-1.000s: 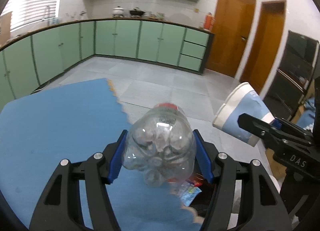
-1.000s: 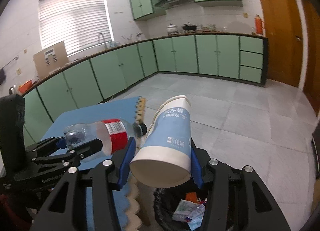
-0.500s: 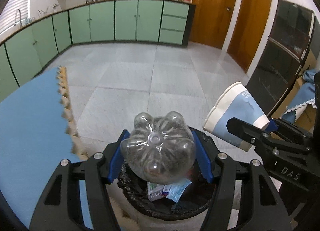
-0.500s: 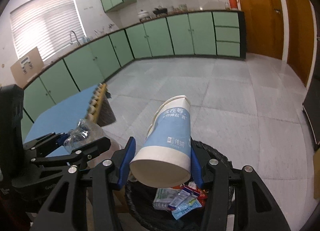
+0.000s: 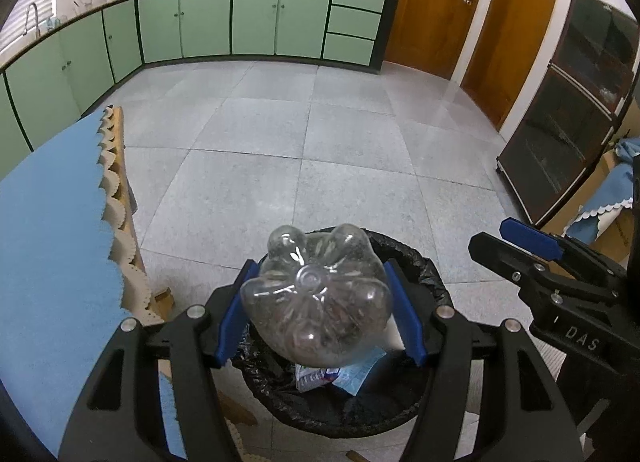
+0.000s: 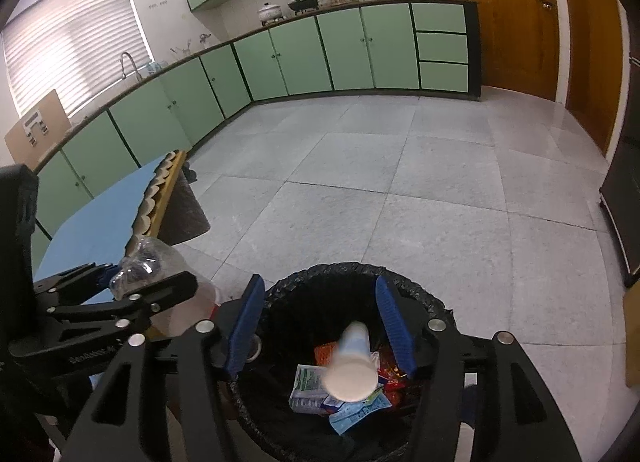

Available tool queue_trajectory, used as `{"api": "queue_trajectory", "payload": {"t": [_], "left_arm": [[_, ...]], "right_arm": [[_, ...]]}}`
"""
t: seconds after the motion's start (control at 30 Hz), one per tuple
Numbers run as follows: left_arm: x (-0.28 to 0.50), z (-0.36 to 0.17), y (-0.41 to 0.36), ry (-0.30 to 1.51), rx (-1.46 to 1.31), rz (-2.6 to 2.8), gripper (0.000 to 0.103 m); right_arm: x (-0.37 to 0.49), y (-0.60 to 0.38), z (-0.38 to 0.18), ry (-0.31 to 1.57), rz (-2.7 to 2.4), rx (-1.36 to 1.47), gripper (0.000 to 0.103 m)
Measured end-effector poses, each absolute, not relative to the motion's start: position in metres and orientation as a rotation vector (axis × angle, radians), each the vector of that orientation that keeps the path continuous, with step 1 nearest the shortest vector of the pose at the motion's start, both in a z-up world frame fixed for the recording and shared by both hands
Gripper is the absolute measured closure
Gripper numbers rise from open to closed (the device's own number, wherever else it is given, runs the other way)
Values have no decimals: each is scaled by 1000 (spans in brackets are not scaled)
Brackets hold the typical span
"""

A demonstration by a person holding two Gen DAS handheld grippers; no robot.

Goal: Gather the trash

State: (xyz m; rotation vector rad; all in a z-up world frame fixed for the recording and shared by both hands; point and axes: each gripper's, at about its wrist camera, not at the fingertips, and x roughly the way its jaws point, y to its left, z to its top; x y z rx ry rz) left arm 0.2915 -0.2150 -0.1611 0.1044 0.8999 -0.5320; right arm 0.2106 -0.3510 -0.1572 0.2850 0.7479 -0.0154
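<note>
- Bottle (image 5: 318, 298) — clear plastic, pinched btwn the two blue pads (image 5: 234, 314) of my left gripper (image 5: 320, 312). Long axis runs straight out along the fingers, ribbed base toward the cam, so neck end points fwd and down.
- Directly below and beyond the fingertips: bin (image 5: 424, 266) w/ black liner, mouth open. From this view most of the bottle sits over the opening; the fingers tilt steeply down at it.
- My read: letting the pads go should drop the bottle neck-first into the bin. No sideways shift needed, though the near-left rim is close under the left pad, so it could clip there.
- Right gripper (image 6: 320, 326): jaws have just been opening, pads now spread w/ nothing touching them.
- Cup (image 6: 352, 366) — white/blue paper, blurred, lying below and btwn the right fingers, down inside the bin above the wrappers (image 6: 316, 382). Looks mid-fall or just landed; can't tell which.
- Nearer hand for the bottle is the left, obviously; the right one sits just beside it on its right, also over the bin, clear of the bottle.
- Further out: blue mat (image 5: 52, 230) w/ scalloped edge off to the left of the left fingers, grey tile floor (image 5: 320, 150) ahead, green cabinets (image 5: 256, 18) at the far wall.
</note>
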Motion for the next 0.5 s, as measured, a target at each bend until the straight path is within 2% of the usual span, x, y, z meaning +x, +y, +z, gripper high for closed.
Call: {"api": "queue_trajectory", "payload": {"t": [0.07,0.17,0.5], "left_arm": [[290,-155,-213,883,105,-526,41],[288,-147,-210,859,104,-521,32],[274,-122,-198,802,91,-512,29]], "right_arm": [[208,-351,-154,739,-23,281,42],[204,-351,-147,724,-36,275,37],[188,-356,-122,673,-66,250,28]]}}
